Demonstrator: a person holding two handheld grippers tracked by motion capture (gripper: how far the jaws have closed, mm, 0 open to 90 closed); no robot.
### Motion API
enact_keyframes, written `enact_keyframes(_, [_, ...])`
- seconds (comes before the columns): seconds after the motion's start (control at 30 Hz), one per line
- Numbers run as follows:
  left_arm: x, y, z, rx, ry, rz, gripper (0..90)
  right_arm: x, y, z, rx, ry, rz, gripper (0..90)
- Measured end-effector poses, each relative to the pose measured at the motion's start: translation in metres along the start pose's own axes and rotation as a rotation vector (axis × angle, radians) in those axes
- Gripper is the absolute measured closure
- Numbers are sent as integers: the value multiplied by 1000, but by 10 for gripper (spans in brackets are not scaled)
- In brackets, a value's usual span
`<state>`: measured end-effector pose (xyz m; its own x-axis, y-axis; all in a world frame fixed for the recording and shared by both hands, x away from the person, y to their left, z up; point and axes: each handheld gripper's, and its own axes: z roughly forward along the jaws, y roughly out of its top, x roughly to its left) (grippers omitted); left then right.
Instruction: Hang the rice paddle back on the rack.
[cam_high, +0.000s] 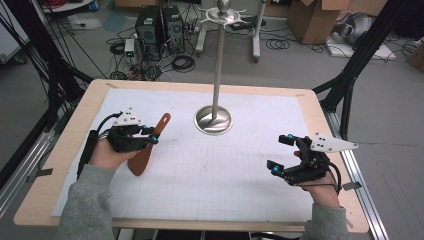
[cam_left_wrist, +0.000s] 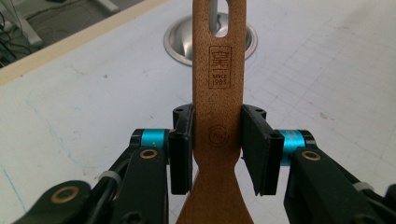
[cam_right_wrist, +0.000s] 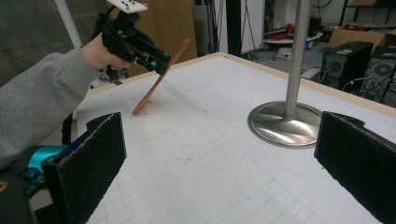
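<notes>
White gridded mat (cam_high: 210, 175) covers the table (cam_high: 75, 125). Wooden spatula (cam_high: 150, 145) sits clamped in the left gripper (cam_high: 152, 135) at its handle, pads squeezing both edges; it's tilted, blade low over the mat's left side, slotted handle end aimed toward the steel stand (cam_high: 215, 117). Right gripper (cam_high: 281, 152) hovers near the right edge, jaws wide apart, holding nothing.

We see the stand (cam_high: 214, 120) at the desk's (cam_high: 85, 110) middle back, the spatula (cam_high: 147, 147) left of it, our right tool (cam_high: 286, 152) far right.
</notes>
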<state>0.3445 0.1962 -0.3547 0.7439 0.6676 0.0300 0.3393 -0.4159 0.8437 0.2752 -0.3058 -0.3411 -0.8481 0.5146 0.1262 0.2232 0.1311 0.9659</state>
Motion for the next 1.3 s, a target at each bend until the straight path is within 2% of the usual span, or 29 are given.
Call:
enact_keyframes(0.13, [-3, 3, -7, -30, 6, -5, 650, 0, 1, 2, 0, 4, -3, 7])
enact_keyframes(0.43, [-12, 9, -14, -60, 22, 25, 650, 0, 2, 5, 4, 9, -3, 7])
enact_keyframes(0.67, [-18, 13, -15, -91, 37, 14, 650, -1, 2, 6, 4, 14, -5, 7])
enact_keyframes(0.9, [-19, 14, -13, -115, 24, 14, 650, -1, 2, 3, -5, 10, -8, 7])
enact_keyframes(1.1, [-18, 11, -12, -140, 18, -5, 650, -2, 2, -1, -14, 10, 5, 7])
enact_keyframes(1.17, [-16, 11, -14, -155, -1, -24, 650, -3, 2, -2, -21, 6, 5, 7])
enact_keyframes(1.3, [-12, 14, -15, -144, -5, -22, 650, -5, 2, -3, -25, 8, 7, 7])
